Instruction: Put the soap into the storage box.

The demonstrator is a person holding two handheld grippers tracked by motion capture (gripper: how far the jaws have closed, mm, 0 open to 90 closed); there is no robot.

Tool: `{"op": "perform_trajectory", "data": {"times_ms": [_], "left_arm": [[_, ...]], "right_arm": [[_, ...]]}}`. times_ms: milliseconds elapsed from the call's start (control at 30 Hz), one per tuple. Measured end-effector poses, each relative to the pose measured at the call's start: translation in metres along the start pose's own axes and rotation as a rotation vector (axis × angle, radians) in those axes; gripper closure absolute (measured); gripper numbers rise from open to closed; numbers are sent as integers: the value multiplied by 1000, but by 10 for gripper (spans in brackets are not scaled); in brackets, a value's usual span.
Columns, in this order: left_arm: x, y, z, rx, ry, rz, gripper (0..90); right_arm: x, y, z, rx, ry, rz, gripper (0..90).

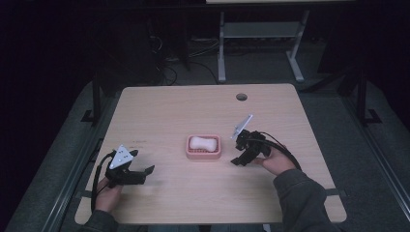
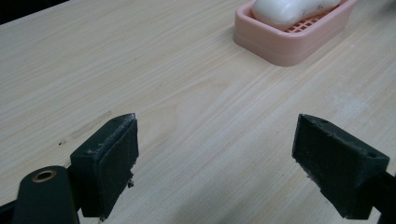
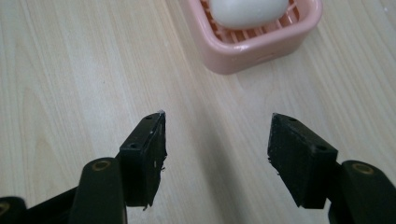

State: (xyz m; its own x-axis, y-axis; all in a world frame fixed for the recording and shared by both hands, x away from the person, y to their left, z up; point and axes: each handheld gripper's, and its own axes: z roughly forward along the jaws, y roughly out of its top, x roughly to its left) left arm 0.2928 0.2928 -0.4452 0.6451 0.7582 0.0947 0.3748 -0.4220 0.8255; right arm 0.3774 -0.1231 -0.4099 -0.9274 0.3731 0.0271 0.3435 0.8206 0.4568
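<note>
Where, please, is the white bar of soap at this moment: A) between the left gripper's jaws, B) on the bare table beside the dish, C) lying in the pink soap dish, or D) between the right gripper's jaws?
C: the white soap lies in the pink soap dish, and the open jaws of both the left gripper and the right gripper hold nothing.

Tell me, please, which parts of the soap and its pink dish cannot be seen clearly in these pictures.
- Soap: its top is cut off by the upper edge in the right gripper view.
- Pink dish: its far end is cut off by the upper edge in the left gripper view.
- Dish slots: too small to make out in the high view.
</note>
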Motion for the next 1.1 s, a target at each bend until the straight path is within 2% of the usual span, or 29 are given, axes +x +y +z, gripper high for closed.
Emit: {"op": "perform_trajectory", "data": {"times_ms": [533, 967, 1067, 1100], "left_arm": [[-2, 0, 1, -4, -11, 0, 139], [-2, 0, 2, 10, -18, 14, 139], [-3, 0, 3, 8, -21, -2, 139], [-3, 0, 3, 7, -20, 5, 139]], "right_arm": [[9, -29, -14, -54, -20, 32, 345], [16, -61, -22, -85, -40, 77, 331], [19, -68, -23, -95, -46, 79, 331], [20, -70, -23, -100, -44, 87, 331]]}}
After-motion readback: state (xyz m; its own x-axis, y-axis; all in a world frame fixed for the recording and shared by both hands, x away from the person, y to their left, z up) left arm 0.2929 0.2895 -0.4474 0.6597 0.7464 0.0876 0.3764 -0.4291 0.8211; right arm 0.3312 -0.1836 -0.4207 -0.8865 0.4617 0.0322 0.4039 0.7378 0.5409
